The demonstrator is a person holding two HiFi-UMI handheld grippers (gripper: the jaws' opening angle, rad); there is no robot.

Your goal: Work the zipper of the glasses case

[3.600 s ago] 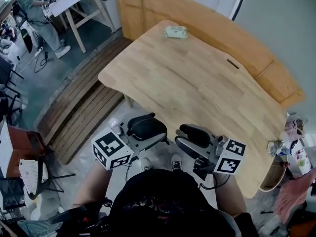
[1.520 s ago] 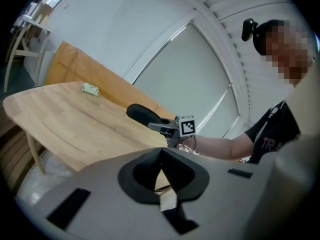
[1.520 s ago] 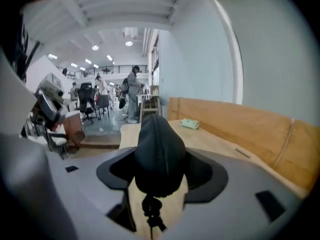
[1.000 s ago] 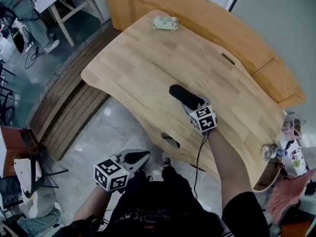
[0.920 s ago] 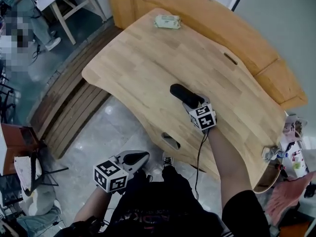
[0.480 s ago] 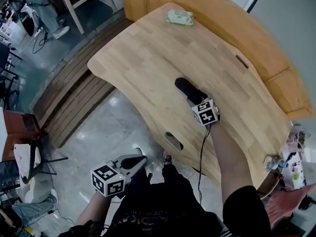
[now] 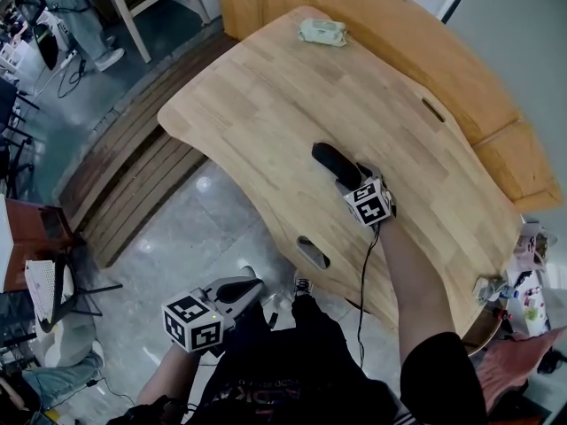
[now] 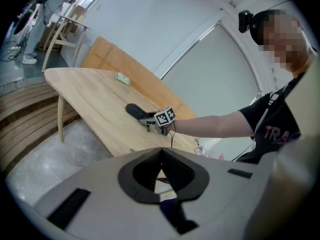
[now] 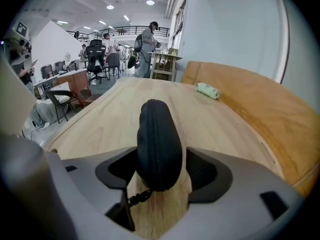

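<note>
The left hand-held gripper hangs low over the grey floor, off the near edge of the pale wooden worktop and well apart from everything on it. Its jaws are pressed together with nothing between them. It plays no part at this point.

On the worktop, the black oval zip-up glasses case lies flat, near the middle and closer to the person's side. Far off by the opposite edge sits a small pale green packet, not involved.

To the right, the right hand-held gripper rests low at the case's near end, jaws wide and set astride it. They have just been opening, and the case stands between them. A strip of bare wood shows between the case and one pad, so I judge this a loose straddle, not a grip.

The step in hand looks like setting up: the case is laid down and lined up, and the zipper itself has not been worked. The zipper seam runs along the top of the case, and a short black cord pull dangles from the near end, just in front of the jaws.

The next move probably calls for one hand-held gripper to steady the case body. The other would pinch that cord and draw it along the seam, which means bringing the left one up to the worktop.

As a container, the case appears zipped shut, so what it holds cannot be seen.
</note>
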